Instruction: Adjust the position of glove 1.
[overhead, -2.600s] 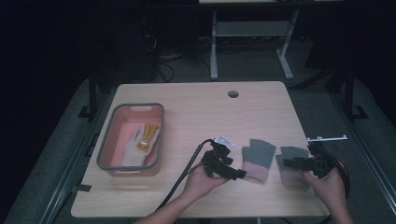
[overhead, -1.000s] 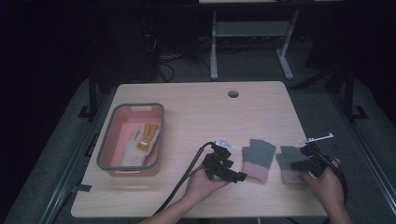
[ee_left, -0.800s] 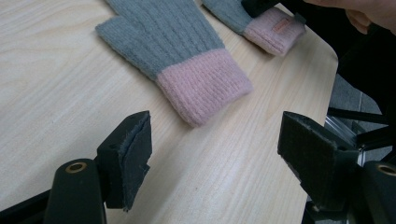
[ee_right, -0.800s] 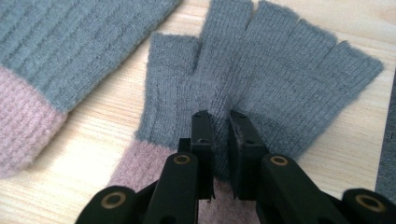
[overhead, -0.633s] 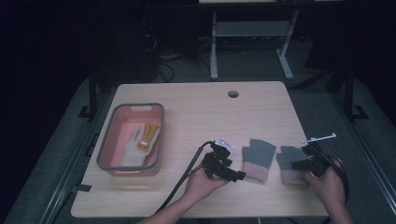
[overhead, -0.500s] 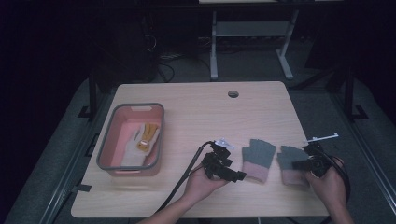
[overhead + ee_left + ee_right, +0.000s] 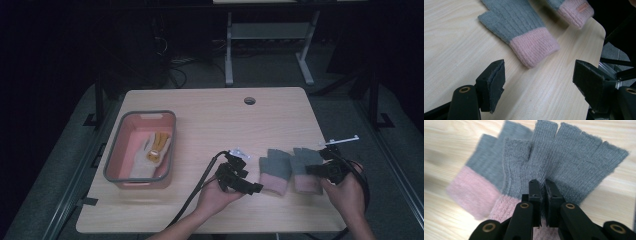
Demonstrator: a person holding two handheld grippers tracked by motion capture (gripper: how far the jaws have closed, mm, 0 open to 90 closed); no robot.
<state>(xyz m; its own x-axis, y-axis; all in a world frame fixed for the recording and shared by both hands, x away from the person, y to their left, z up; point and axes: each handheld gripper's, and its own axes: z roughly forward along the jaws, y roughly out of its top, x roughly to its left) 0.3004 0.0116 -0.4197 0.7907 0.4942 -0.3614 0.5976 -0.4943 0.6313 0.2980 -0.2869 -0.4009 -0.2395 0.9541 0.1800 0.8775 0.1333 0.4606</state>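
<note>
Right gripper (image 7: 542, 185) clamped on the right glove (image 7: 564, 162); left gripper (image 7: 539, 85) held open — beside the left glove (image 7: 519, 27).

a pale wooden table (image 7: 210, 115) with a round cable hole (image 7: 249, 100) stands on grey carpet (image 7: 270, 70) in a dim room, lit from above; beyond it the white legs of a second desk (image 7: 229, 55) and loose cables (image 7: 177, 62) fade into a black background
</note>
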